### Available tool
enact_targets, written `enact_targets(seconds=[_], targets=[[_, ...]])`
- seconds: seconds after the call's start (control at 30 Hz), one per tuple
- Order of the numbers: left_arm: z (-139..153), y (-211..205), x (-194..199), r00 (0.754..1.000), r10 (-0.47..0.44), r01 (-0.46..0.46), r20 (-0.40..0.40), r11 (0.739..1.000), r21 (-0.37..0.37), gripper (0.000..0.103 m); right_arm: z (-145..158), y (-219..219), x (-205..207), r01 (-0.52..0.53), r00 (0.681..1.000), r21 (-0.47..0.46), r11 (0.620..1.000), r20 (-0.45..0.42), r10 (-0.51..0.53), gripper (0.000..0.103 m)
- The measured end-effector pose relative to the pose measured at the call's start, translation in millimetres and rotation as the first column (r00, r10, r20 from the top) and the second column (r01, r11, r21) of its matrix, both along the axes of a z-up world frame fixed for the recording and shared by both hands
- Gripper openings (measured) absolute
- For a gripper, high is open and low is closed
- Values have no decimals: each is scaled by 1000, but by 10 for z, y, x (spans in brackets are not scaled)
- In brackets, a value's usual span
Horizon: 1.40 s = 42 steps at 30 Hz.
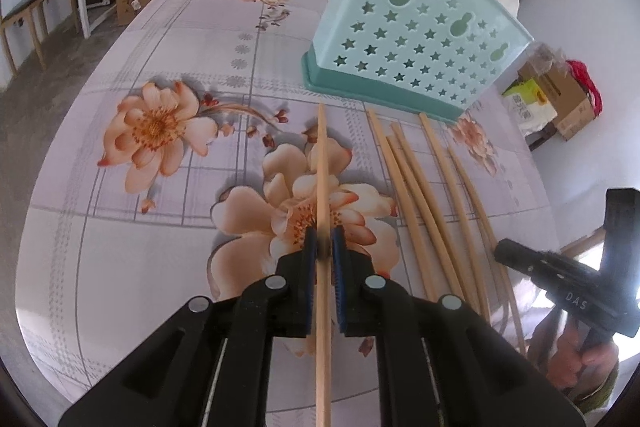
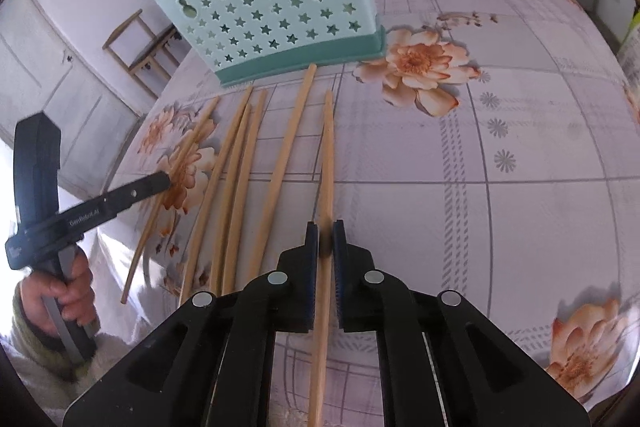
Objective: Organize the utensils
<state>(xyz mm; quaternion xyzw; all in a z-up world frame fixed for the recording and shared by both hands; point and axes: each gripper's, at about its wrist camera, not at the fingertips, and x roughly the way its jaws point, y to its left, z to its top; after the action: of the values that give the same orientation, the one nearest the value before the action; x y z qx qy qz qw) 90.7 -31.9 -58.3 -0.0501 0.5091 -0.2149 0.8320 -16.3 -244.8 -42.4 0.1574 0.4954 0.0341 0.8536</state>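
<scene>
Each gripper clamps one chopstick: left gripper (image 1: 323,241) on a pale wooden chopstick (image 1: 322,163), right gripper (image 2: 325,235) on another (image 2: 327,155). Five loose chopsticks (image 1: 416,187) lie before the mint star-perforated holder (image 1: 416,27); none visibly inserted.

Matt wooden chopsticks (image 1: 424,195), a glossy floral tablecloth (image 1: 160,227), a smooth perforated plastic holder (image 1: 416,39).

On my left wrist view I can read "DAS" in pale letters on the right gripper (image 1: 500,251) body. My right wrist view shows "GenRobot.AI" along the arm of the left gripper (image 2: 166,181) — small, slightly blurred. Print on the carton (image 1: 528,103) — unreadable.
</scene>
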Motion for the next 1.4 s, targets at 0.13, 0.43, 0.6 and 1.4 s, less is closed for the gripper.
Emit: enact_targets(seconds=[0.13, 0.43, 0.6, 1.4], targets=[[21, -77, 48, 999, -39, 38, 24, 998, 44, 16, 17, 36, 44, -14, 1000, -27, 1000, 2, 14, 18], [9, -325, 149, 986, -151, 139, 68, 979, 149, 17, 1, 103, 227, -21, 1000, -71, 997, 8, 22, 20], [0, -407, 228, 980, -176, 155, 97, 968, 196, 17, -5, 117, 344, -24, 1000, -92, 995, 8, 25, 20], [24, -384, 513, 979, -126, 98, 160, 980, 172, 6, 56, 69, 692, 21, 998, -120, 993, 54, -14, 5]])
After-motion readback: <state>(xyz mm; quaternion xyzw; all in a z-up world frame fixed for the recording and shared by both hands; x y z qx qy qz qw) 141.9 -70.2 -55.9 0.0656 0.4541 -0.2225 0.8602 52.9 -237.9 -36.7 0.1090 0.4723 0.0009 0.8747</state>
